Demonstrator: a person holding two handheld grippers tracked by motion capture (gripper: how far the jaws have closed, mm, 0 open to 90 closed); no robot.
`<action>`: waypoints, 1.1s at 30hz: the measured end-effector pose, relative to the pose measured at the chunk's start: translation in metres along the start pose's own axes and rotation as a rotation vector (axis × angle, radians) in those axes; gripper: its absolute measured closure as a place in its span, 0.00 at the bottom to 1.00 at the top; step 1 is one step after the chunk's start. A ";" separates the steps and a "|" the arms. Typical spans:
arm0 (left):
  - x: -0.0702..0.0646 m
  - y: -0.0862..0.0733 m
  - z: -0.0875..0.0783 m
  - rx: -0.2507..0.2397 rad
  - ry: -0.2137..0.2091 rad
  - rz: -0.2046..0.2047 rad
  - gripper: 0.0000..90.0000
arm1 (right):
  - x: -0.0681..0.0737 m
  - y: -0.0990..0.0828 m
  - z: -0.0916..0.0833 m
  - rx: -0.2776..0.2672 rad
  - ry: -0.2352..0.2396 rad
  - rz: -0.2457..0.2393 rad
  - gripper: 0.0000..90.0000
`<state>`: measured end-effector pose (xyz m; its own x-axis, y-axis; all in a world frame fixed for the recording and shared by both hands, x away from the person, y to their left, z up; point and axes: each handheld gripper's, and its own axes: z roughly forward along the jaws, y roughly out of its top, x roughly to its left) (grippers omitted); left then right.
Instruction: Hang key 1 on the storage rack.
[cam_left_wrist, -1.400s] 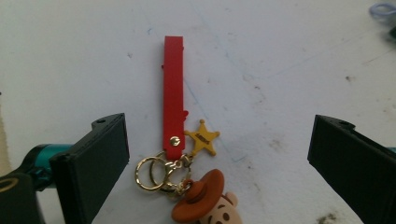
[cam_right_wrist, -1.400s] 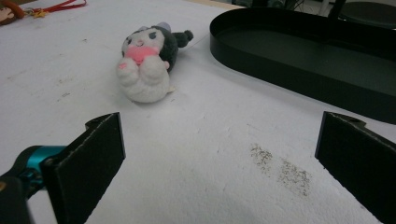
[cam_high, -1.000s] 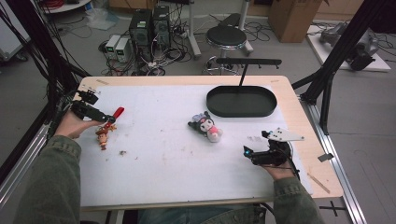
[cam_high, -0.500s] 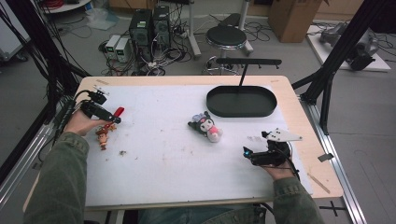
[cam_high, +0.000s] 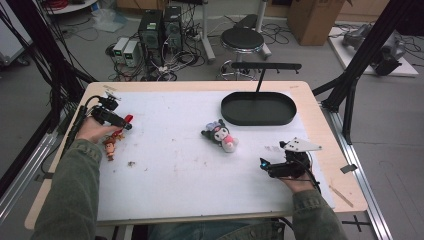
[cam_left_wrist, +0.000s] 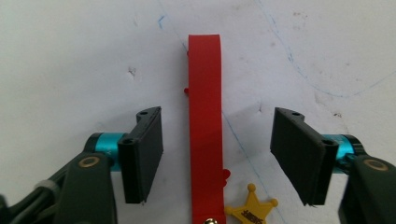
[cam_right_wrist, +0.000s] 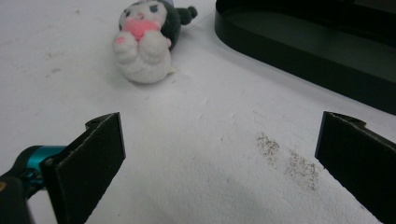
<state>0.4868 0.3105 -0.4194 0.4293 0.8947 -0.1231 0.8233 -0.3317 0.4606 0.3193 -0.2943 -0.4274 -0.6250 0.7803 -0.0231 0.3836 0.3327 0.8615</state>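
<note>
A red strap (cam_left_wrist: 205, 135) lies on the white mat, with a yellow star badge (cam_left_wrist: 251, 211) at its near end. My left gripper (cam_left_wrist: 217, 156) straddles it; its jaws have just been closing, and gaps still show on both sides of the strap. In the high view that gripper (cam_high: 126, 124) is at the table's left, beside a small figure toy (cam_high: 110, 146). My right gripper (cam_right_wrist: 219, 161) stands wide open over bare mat, the black-and-white plush (cam_right_wrist: 147, 39) beyond it. From above, the plush (cam_high: 221, 135) lies mid-table and the right gripper (cam_high: 264, 165) near the front right.
A black oval tray (cam_high: 258, 108) sits at the back right of the table; its wall (cam_right_wrist: 299, 51) shows in the right gripper view. Brown smudges (cam_right_wrist: 287, 161) mark the mat. Computers, cables and a stool (cam_high: 242, 37) stand on the floor behind the table.
My left gripper has shifted a little toward the table's back left and lower, over the red strap. The right gripper and the plush have stayed put.
</note>
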 end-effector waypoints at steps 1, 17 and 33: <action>0.000 0.000 0.000 0.000 0.005 0.000 0.44 | 0.001 0.000 0.001 0.010 -0.002 -0.005 0.01; -0.003 -0.005 -0.004 -0.045 0.106 0.041 0.83 | 0.001 0.000 -0.001 0.006 -0.004 -0.007 0.01; -0.010 -0.006 -0.060 -0.114 0.044 0.046 0.83 | 0.001 0.001 -0.002 -0.011 0.007 -0.014 0.01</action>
<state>0.4559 0.3217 -0.3682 0.4472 0.8923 -0.0623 0.7547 -0.3390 0.5618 0.3172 -0.2941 -0.4252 -0.6350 0.7718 -0.0320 0.3673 0.3382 0.8665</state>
